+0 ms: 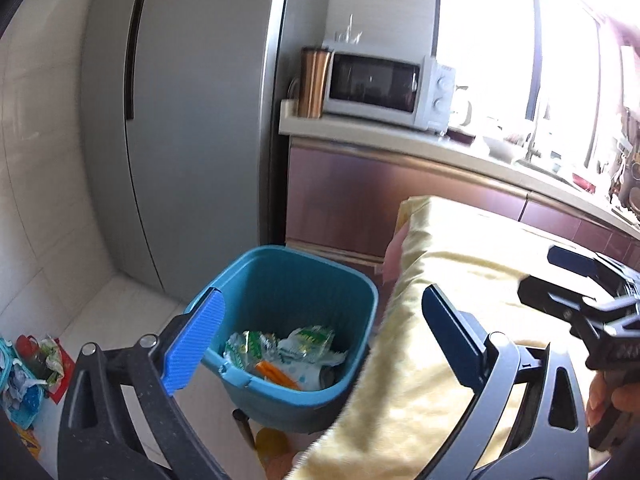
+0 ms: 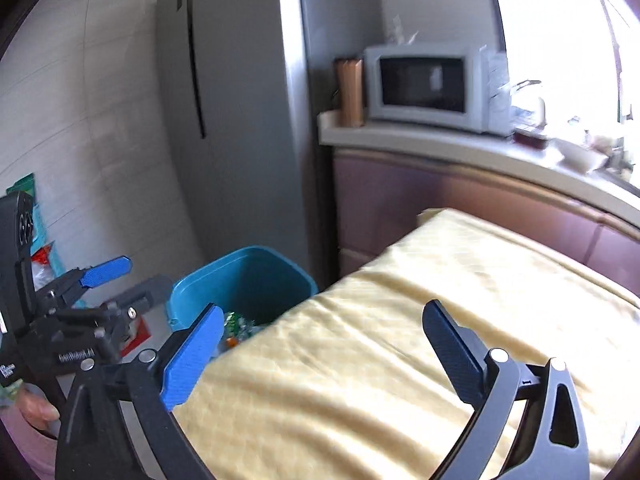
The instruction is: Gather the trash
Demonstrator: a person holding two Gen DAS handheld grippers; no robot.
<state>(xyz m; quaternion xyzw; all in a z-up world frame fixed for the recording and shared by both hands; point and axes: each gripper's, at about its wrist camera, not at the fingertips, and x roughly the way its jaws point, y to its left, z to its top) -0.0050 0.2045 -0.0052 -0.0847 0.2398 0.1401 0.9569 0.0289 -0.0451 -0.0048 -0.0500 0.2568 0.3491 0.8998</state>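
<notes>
Left gripper [image 1: 320,336]: jaws spread wide, nothing between the blue pads [image 1: 192,344], which hang over the blue bin [image 1: 360,280] from above. Right gripper [image 2: 320,352]: jaws likewise spread wide and empty, positioned over the yellow cloth [image 2: 460,280] that covers a raised surface; no pad touches the cloth. In the left wrist view the right gripper shows at the right edge with part of a hand [image 1: 608,396] on its handle; in the right wrist view the left gripper shows at the left edge, also hand-held. The bin stands on the pale floor just beside the near edge of the cloth-covered surface and in front of the grey refrigerator [image 1: 192,120]. Inside the bin lies the trash [image 1: 288,352]: crumpled green-and-white wrappers, an orange piece and what appears to be a can, all resting at the bottom. Further litter [image 1: 36,364] lies on the floor at the far left, well apart from the bin. Behind, a counter [image 1: 380,132] carries a white microwave [image 1: 384,84] and a copper-coloured tumbler [image 1: 314,80] just beside it. The window area is overexposed; items there cannot be identified.
</notes>
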